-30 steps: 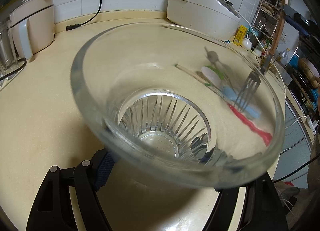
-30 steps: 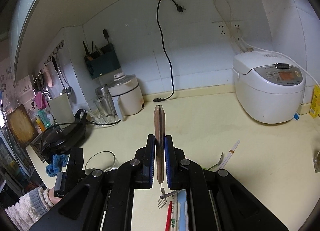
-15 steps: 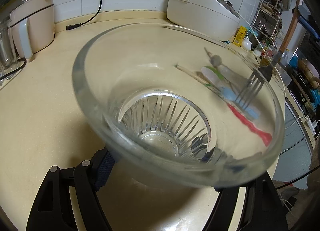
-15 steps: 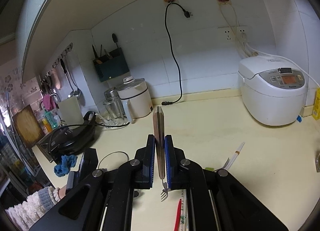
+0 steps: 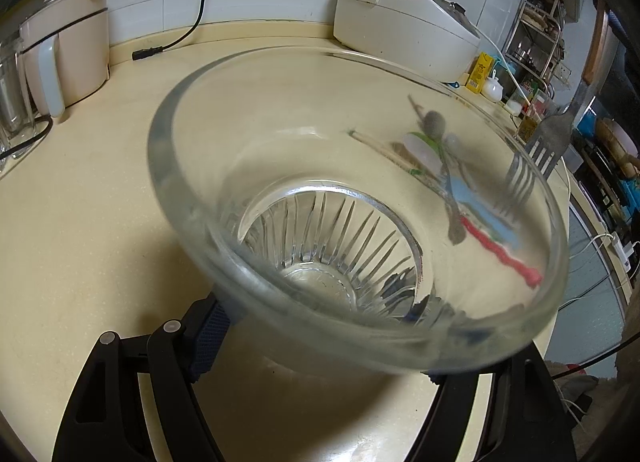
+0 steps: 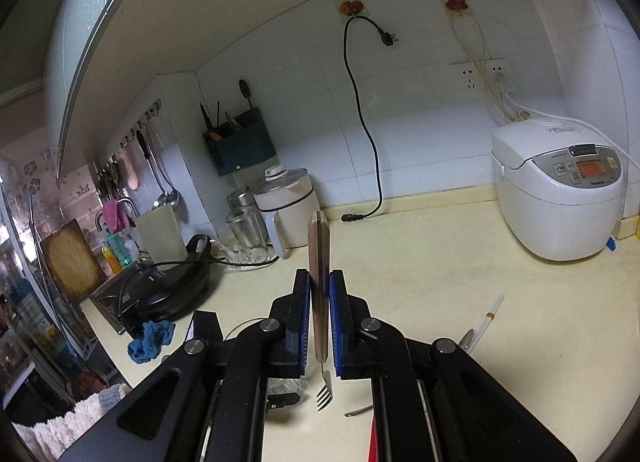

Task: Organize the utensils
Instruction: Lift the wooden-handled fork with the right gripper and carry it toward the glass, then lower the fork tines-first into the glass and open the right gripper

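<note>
A rice cooker (image 6: 558,190) stands on the counter (image 6: 440,262) by the wall. Left of it lies a black cord (image 6: 362,134), then a kettle (image 6: 286,202), jars (image 6: 246,230) and a griddle (image 6: 164,290).

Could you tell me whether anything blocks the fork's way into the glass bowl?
Nothing visible does. The fork, clamped by its wooden handle in the right hand-held gripper, hangs tines down at the far rim of the glass bowl, which the left hand-held gripper holds; the bowl is empty.
</note>
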Demonstrator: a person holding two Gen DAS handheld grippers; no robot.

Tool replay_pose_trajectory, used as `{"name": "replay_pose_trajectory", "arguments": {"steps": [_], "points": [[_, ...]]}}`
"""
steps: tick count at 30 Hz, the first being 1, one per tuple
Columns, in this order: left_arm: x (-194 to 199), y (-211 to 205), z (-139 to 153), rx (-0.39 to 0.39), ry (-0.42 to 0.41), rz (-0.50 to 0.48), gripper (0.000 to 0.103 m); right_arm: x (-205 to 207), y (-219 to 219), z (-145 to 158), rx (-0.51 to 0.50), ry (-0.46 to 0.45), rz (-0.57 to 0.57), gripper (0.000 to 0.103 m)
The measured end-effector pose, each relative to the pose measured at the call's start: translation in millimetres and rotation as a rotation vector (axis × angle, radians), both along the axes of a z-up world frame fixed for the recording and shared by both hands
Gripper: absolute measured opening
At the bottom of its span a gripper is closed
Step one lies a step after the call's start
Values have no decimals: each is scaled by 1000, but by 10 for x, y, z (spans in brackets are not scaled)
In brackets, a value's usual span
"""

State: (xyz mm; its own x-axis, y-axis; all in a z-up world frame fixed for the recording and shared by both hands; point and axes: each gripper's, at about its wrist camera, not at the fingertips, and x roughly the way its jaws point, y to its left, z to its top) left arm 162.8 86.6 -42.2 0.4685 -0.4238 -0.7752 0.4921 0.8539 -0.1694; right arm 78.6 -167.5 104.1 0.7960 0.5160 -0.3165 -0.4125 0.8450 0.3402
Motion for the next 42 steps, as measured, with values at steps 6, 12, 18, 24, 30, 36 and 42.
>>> {"name": "replay_pose_trajectory", "arguments": {"steps": [6, 12, 18, 24, 30, 36, 42], "points": [[11, 15, -5, -3, 1, -1, 80, -3, -53, 4, -21, -4, -34, 9], [11, 15, -4, 0, 0, -1, 80, -28, -162, 22, -41, -17, -80, 9], [17, 22, -2, -2, 1, -3, 80, -37, -210, 49, -39, -23, -90, 9], [23, 30, 0, -2, 1, -4, 80, -59, -149, 233, -39, -62, -53, 9], [22, 28, -1, -1, 1, -4, 80, -20, 34, 563, -10, -122, 23, 9], [14, 17, -1, 10, -3, -4, 80, 118, 424, 754, -5, -163, 117, 9], [-9, -19, -1, 27, -9, -6, 81, 336, 800, 618, -35, -127, 188, 9]]}}
